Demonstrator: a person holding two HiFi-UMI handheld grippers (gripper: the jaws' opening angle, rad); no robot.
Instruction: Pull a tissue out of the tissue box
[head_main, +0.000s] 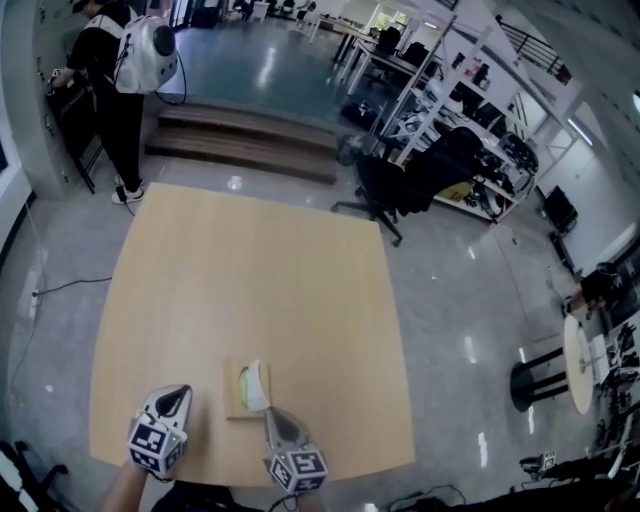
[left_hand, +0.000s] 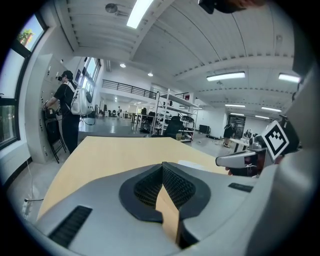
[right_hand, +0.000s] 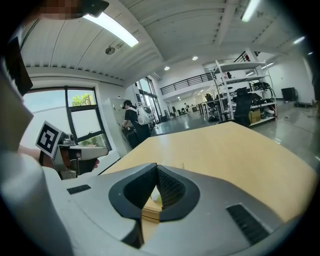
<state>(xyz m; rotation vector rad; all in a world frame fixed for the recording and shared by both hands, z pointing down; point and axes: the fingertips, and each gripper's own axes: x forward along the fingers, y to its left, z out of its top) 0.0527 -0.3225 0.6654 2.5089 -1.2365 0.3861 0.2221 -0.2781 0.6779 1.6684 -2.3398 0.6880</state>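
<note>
A flat wooden tissue box lies near the front edge of the light wooden table, with a white tissue standing up from its slot. My left gripper hovers just left of the box, its jaws together and empty. My right gripper sits at the box's near right corner, also shut with nothing held. In the right gripper view the box and tissue show just beyond the closed tips. The left gripper view shows its closed tips over bare table, with the tissue off to the right.
A person with a white backpack stands at the far left beyond the table. Low wooden steps and a black office chair lie behind it. A small round table stands to the right.
</note>
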